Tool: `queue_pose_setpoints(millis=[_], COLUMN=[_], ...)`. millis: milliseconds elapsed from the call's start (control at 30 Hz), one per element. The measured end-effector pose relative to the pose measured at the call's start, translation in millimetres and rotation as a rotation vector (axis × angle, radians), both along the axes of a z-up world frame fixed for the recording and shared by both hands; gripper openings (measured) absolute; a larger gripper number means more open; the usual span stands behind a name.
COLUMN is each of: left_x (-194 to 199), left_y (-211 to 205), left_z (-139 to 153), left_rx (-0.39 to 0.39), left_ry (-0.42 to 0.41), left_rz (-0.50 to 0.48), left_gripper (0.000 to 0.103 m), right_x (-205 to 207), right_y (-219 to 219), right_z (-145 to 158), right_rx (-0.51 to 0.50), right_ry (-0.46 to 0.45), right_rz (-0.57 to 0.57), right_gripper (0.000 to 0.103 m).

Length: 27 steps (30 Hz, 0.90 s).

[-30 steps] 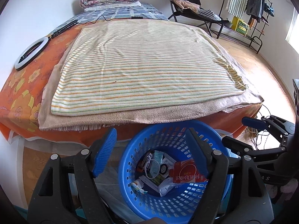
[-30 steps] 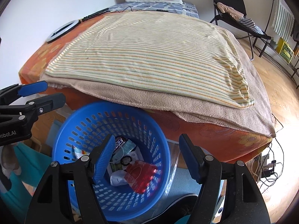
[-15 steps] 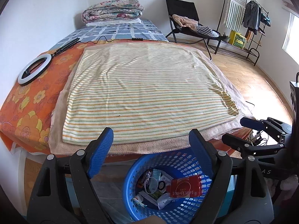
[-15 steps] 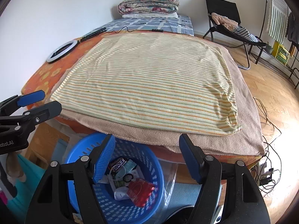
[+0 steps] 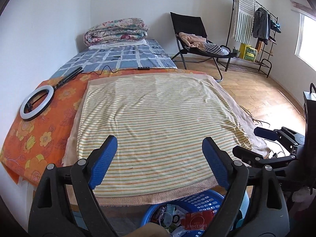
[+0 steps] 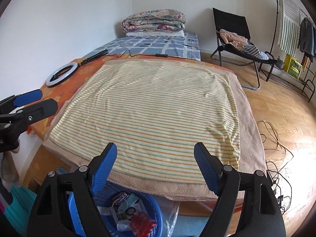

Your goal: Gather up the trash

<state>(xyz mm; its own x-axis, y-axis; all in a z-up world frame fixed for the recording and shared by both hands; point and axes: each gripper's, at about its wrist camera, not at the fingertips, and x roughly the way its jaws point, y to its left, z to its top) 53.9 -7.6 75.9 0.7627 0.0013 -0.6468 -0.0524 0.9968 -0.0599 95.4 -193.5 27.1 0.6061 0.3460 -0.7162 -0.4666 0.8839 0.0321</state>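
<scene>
A blue plastic basket [image 5: 199, 199] stands on the floor at the foot of the bed and also shows in the right wrist view [image 6: 156, 203]. It holds several pieces of trash, among them a red packet [image 5: 197, 220] that also shows in the right wrist view [image 6: 141, 222] and white wrappers [image 6: 122, 210]. My left gripper [image 5: 159, 162] is open and empty above the bed's near edge. My right gripper [image 6: 154, 163] is open and empty, also above the near edge. Each gripper shows at the side of the other's view.
The bed carries a striped yellow blanket [image 5: 158, 122] over a beige towel, an orange flowered sheet [image 5: 35, 130], a ring light [image 5: 36, 102] and folded quilts [image 5: 116, 31]. A black chair [image 5: 197, 39], clothes rack [image 5: 256, 25] and floor cables [image 6: 276, 169] are on the right.
Both grippers have risen and tilted up from over the basket. The basket has dropped to the bottom of both views and the bed now fills them. Both stayed open and empty.
</scene>
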Motion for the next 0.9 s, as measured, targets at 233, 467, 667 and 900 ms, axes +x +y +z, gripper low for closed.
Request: queue_pose_setpoints(millis=[233,467,667,900], left_x=[15,27,32,33], left_y=[12,21,20,20], left_z=[-1,-19,-29,-33], left_rx=[-0.011,-0.069,-0.056,-0.077], left_ry=[-0.008,0.053,0.096,0.112], left_rz=[0.025,0.053,0.061,0.058], left_gripper=[0.099,0.099,0.102,0.102], right_x=[22,33,36,42], right_y=[0,-6,-3,-8], right_z=[7,0,-1,-10], right_rx=[0.038,0.093,0.072,0.110], right_ry=[-0.033,-0.016,-0.028,0.036], right_rz=[-0.022,-0.051,-0.064,-0.077], right_gripper=[0.080,0.080,0.080,0.080])
